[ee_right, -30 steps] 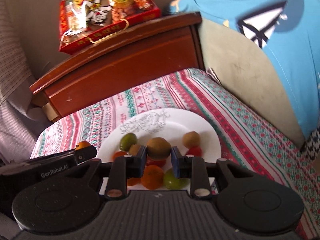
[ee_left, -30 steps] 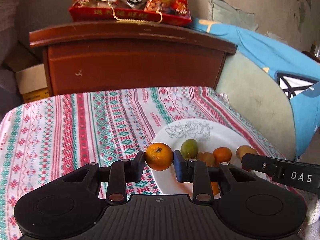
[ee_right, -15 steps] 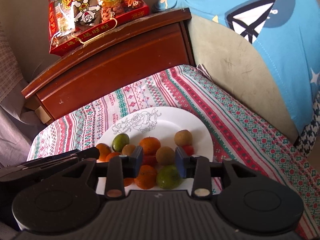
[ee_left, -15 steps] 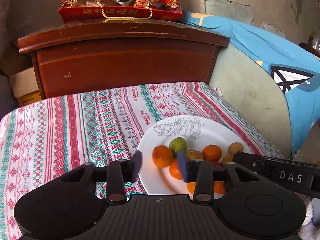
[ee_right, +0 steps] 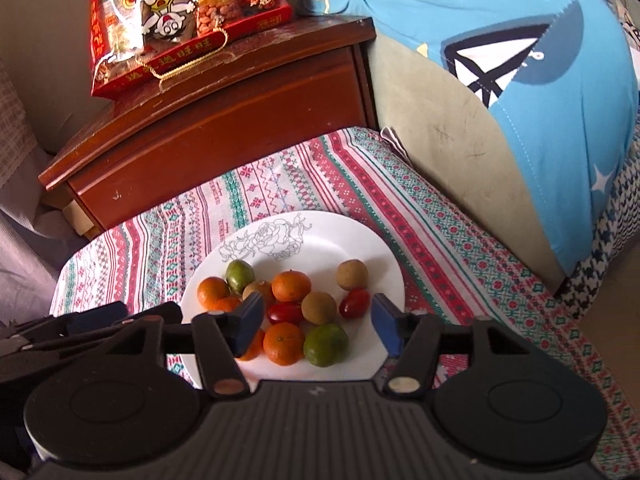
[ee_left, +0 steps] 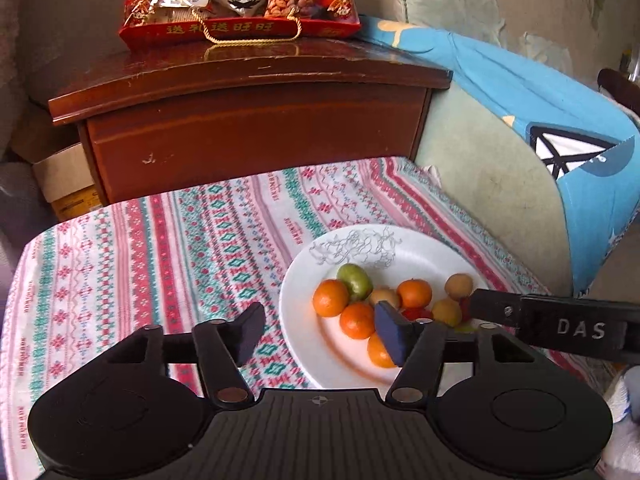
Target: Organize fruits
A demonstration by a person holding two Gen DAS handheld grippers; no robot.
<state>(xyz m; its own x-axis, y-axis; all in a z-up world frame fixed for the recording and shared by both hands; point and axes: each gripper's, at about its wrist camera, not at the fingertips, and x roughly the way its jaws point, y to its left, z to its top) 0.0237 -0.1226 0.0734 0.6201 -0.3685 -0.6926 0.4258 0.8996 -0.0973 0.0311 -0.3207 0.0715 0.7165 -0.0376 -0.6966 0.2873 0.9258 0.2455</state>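
Left gripper: the fingers are opening, with nothing between them; only the patterned cloth and the near rim of the plate show through the gap. Right gripper: its fingers are likewise opening and grip nothing. They frame the fruit from above, and no pad touches any piece.

The fruit is gathered on the white plate, at its near side. It includes several oranges, one green fruit at the far edge of the pile, a larger green one nearest the camera, brown round fruits and two small red ones. One brown fruit sits slightly apart toward the right rim. The pieces lean on one another, which probably keeps them from rolling off the shallow dish.

The plate rests on the cloth-covered desk, before a wooden cabinet bearing a red snack bag.

Judgement: both grippers appear to have just let go over the plate. No loose fruit is visible on the cloth, so the gathering looks largely complete.
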